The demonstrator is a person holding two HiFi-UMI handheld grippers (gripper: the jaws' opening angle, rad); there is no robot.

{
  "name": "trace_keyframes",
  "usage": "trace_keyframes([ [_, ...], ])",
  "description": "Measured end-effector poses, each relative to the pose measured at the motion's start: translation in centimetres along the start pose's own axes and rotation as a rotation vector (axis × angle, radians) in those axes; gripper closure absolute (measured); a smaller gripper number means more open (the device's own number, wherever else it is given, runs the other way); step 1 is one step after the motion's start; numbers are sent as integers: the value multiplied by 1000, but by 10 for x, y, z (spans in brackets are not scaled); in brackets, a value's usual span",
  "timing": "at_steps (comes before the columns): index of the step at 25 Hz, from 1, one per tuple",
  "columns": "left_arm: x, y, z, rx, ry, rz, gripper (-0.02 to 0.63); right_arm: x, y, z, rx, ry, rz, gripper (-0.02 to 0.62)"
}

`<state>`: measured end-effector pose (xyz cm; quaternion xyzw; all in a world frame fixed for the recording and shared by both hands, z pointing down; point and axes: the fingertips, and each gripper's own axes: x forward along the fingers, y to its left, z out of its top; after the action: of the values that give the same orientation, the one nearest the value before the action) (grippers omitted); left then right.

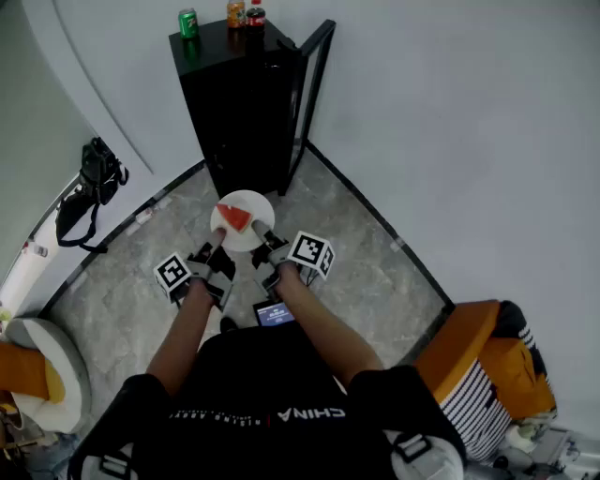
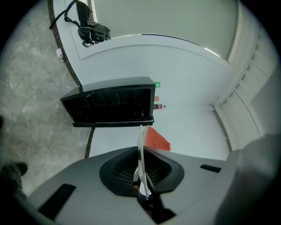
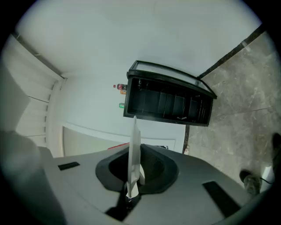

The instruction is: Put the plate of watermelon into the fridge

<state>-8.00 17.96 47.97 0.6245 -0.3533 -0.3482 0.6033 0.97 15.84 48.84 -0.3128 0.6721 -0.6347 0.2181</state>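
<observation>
A white plate [image 1: 246, 225] with a red watermelon slice [image 1: 234, 217] is held above the floor in front of the black fridge [image 1: 239, 103], whose door [image 1: 314, 80] stands open. My left gripper [image 1: 214, 246] is shut on the plate's left rim and my right gripper [image 1: 262, 236] on its right rim. In the left gripper view the plate [image 2: 141, 147] runs edge-on between the jaws, with the watermelon [image 2: 156, 139] on its right side and the open fridge [image 2: 109, 105] beyond. In the right gripper view the plate [image 3: 134, 149] is also edge-on, facing the fridge interior [image 3: 169, 103].
A green can [image 1: 188, 22] and two bottles [image 1: 246, 13] stand on the fridge top. A black bag [image 1: 94, 178] lies against the left wall. An orange and striped seat [image 1: 487, 370] is at the right. A small screen [image 1: 274, 314] hangs at the person's waist.
</observation>
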Motion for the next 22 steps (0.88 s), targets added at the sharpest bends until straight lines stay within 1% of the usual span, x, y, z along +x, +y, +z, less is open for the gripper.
trace_keyframes([
  [4, -2, 2, 1, 0, -5, 6, 571, 0, 1, 0, -25, -2, 1, 566],
  [9, -3, 5, 0, -3, -7, 6, 571, -1, -2, -2, -21, -1, -5, 566],
  [18, 0, 9, -1, -3, 14, 22, 571, -1, -9, 0, 8, -10, -4, 566],
  [22, 0, 9, -2, -4, 12, 21, 571, -1, -8, 1, -2, -10, -5, 566],
])
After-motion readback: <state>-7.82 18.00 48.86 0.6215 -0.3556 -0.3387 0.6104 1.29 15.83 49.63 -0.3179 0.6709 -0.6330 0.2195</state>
